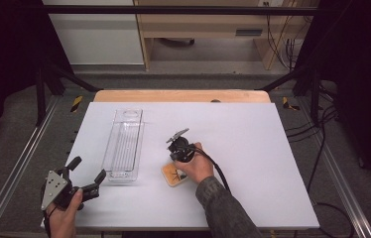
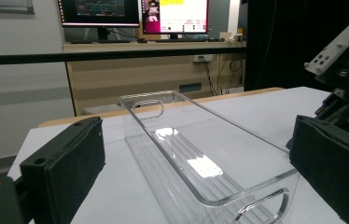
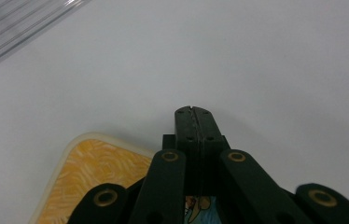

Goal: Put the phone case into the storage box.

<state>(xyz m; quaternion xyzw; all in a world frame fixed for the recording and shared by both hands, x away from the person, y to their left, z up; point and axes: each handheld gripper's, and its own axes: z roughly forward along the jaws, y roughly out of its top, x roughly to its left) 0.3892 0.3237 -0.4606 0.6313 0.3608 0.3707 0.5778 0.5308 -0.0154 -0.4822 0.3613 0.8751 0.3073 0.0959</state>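
The left gripper [image 1: 88,174] is waiting with jaws spread wide at the near-left corner of the white table [image 1: 253,139], near the clear plastic tray [image 1: 124,144]; the right gripper [image 3: 195,112] (jaws pressed together) is hovering over a yellow-patterned coaster [image 1: 172,175]

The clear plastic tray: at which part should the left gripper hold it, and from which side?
Probably the near end wall of the clear plastic tray, around its handle cutout, approached from the person's side. The open left gripper already faces that thin upright wall.
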